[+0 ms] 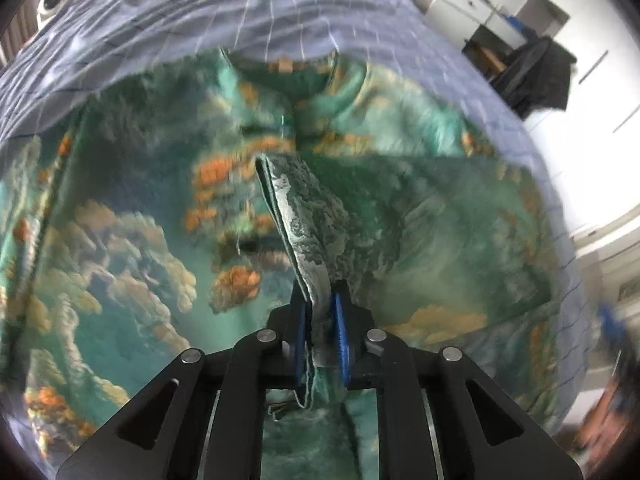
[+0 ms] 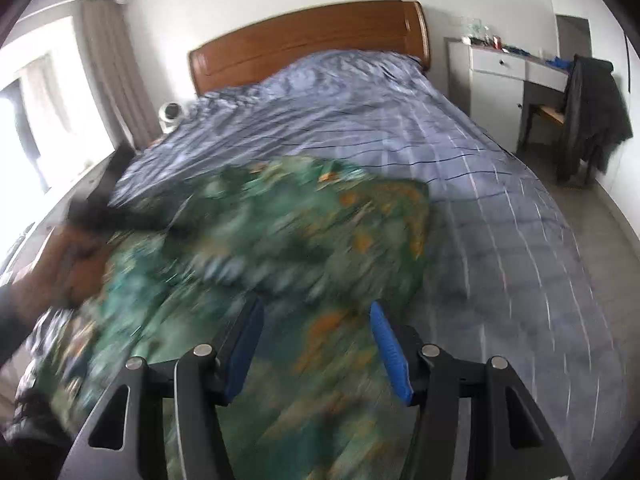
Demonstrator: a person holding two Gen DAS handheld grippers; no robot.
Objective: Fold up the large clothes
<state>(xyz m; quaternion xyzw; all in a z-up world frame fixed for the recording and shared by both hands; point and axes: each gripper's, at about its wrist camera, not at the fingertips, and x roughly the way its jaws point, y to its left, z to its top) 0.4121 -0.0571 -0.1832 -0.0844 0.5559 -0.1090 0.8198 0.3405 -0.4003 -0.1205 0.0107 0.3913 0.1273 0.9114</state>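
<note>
The left gripper (image 1: 320, 320) is clamped on a doubled edge of the shirt (image 1: 160, 240); the thin grip could slip if pulled hard. The right gripper (image 2: 316, 344) hangs half open, holding nothing, and may snag loose cloth. The shirt, green with orange and cream print, lies rumpled on the bed (image 2: 500, 200).

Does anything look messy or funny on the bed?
Nothing looks broken or spilled. The green patterned garment lies rumpled on the blue checked bedspread, not flat yet. The left tool is shut on a bunched strip of its edge. The right tool is open above the cloth, holding nothing. A dark jacket hangs over the chair.
</note>
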